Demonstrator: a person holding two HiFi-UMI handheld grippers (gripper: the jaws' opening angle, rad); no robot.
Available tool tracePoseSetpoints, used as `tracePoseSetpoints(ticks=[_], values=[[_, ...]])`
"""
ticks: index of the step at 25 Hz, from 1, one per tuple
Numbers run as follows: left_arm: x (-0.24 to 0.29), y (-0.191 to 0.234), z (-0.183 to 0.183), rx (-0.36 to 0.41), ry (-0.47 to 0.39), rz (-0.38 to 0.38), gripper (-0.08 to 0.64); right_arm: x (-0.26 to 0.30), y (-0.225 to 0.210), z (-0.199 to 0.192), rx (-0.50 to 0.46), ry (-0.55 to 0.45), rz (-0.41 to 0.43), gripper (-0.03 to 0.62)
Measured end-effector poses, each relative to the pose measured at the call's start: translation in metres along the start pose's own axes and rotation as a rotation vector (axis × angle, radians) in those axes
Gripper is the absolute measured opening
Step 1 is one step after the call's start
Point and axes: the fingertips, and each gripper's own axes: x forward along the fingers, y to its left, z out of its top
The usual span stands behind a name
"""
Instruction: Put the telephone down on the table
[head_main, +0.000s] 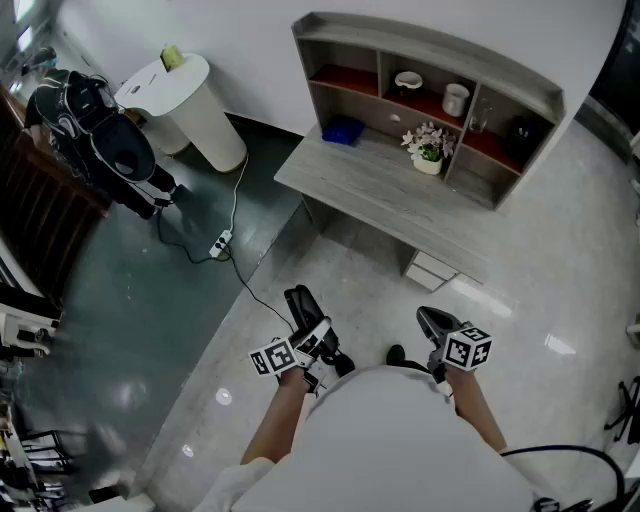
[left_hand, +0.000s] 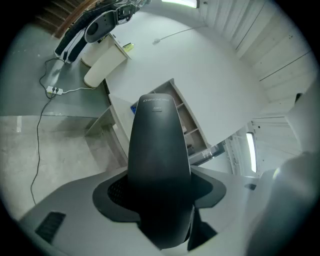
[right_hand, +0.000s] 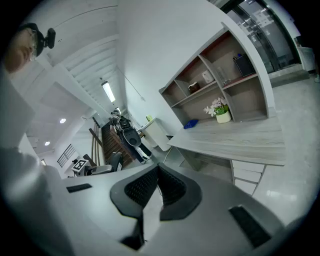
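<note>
Left gripper (head_main: 312, 338) is clamped on the black telephone (left_hand: 159, 150), which stands up between widely spread jaws, in the air and well short of the table (head_main: 380, 190); pale print near the handset's top end is too blurred to read. Right gripper (right_hand: 157, 170) is empty, jaws closed pad to pad. Further off, the grey wood table carries a shelf unit (head_main: 520, 85), a flower pot (head_main: 428, 160) and a blue item (head_main: 343, 131).

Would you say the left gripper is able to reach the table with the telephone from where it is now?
Probably not yet: the left gripper, clamped on the telephone, is a stretch of open floor short of the table. Nothing blocks the way, though.
</note>
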Motion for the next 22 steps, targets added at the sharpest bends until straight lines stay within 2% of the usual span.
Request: tracePoseSetpoints(ticks=[10,18,22], values=[[0.012,-0.003,-0.006,0.002,-0.004,0.016,0.293,0.001,-0.017,0.009,-0.012,0.02,0.015,0.017],[0.023,-0.009,-0.014,-0.003,-0.019,0.036,0.293,0.0,-0.029,0.016,-0.005,0.036,0.065,0.018],[0.031,-0.017,-0.015,0.015,-0.037,0.046,0.293,-0.003,-0.041,0.016,-0.036,0.082,0.076,0.018]])
